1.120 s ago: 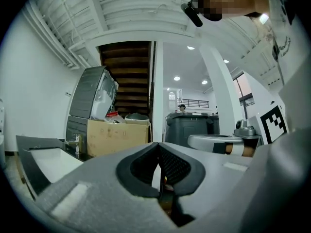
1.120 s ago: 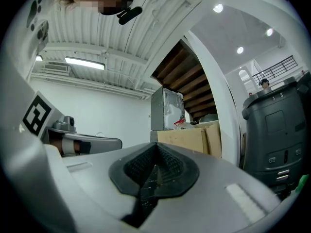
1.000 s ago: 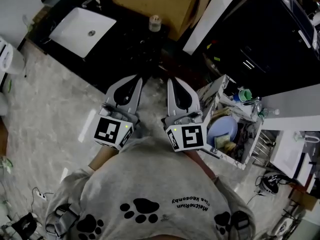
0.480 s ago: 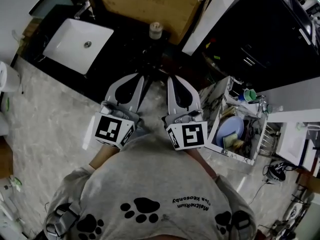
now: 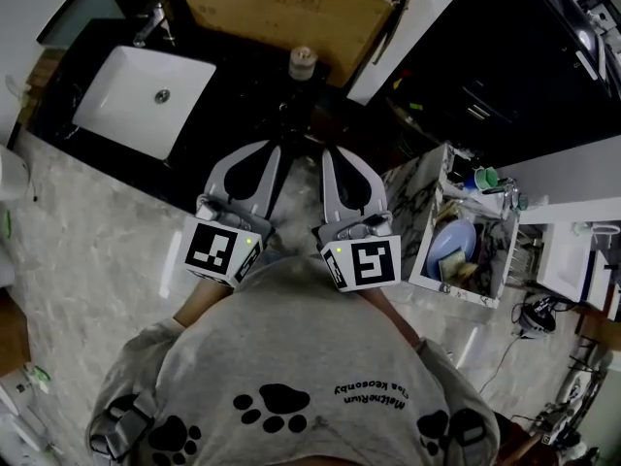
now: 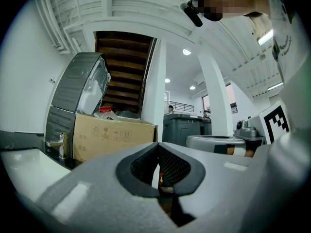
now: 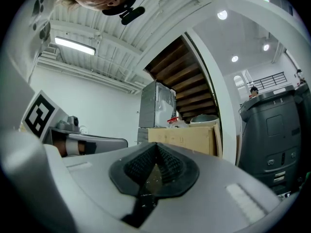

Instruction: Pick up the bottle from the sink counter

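The bottle (image 5: 304, 62), small with a pale cap, stands on the black sink counter (image 5: 243, 76) just in front of a cardboard box. Both grippers are held level and side by side in front of the person's chest, pointing at the counter and well short of the bottle. The left gripper (image 5: 276, 150) has its jaws together with nothing between them, as the left gripper view (image 6: 158, 145) also shows. The right gripper (image 5: 328, 153) is likewise shut and empty, its pads meeting in the right gripper view (image 7: 155, 147). I cannot pick out the bottle in either gripper view.
A white basin (image 5: 146, 100) with a faucet (image 5: 150, 22) is set in the counter's left part. The open cardboard box (image 5: 291, 3) stands behind the bottle. A white pillar (image 5: 398, 37) rises to its right. A rack with plates and cups (image 5: 456, 250) stands at right on the marble floor (image 5: 87, 250).
The counter, basin and bottle have slid lower in the head view as the person and both grippers came closer to them. Both grippers have stayed shut.
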Demonstrator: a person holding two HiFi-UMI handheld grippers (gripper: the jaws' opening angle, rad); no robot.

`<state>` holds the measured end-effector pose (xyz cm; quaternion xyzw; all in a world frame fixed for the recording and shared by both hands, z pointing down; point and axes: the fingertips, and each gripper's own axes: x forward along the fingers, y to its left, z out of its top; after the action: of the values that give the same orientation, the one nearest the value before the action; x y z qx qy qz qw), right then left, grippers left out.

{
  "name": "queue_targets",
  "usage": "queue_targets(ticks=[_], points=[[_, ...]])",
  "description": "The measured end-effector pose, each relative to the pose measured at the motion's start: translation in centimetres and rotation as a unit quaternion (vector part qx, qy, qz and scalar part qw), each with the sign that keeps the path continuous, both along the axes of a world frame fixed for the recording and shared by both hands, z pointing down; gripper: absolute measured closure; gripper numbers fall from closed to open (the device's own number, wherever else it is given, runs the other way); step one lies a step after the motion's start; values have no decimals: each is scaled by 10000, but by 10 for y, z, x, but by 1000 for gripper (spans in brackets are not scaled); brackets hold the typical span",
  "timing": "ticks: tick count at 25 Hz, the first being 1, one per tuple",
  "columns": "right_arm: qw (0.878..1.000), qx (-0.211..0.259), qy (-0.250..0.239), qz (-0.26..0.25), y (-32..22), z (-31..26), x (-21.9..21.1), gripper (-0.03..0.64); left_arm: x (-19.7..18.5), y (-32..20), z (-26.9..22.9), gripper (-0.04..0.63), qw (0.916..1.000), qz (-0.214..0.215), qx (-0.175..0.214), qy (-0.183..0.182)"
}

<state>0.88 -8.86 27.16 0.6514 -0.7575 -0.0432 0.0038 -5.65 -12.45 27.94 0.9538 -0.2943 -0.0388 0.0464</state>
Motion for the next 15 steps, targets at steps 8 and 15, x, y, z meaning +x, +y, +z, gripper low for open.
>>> queue_targets(ticks=[8, 15], points=[[9999, -20, 16, -136, -9, 2, -16, 617, -10, -7, 7, 597, 9999, -63, -117, 74], [9998, -40, -16, -206, -21, 3, -16, 617, -10, -20, 7, 596, 9997, -153, -191, 30]])
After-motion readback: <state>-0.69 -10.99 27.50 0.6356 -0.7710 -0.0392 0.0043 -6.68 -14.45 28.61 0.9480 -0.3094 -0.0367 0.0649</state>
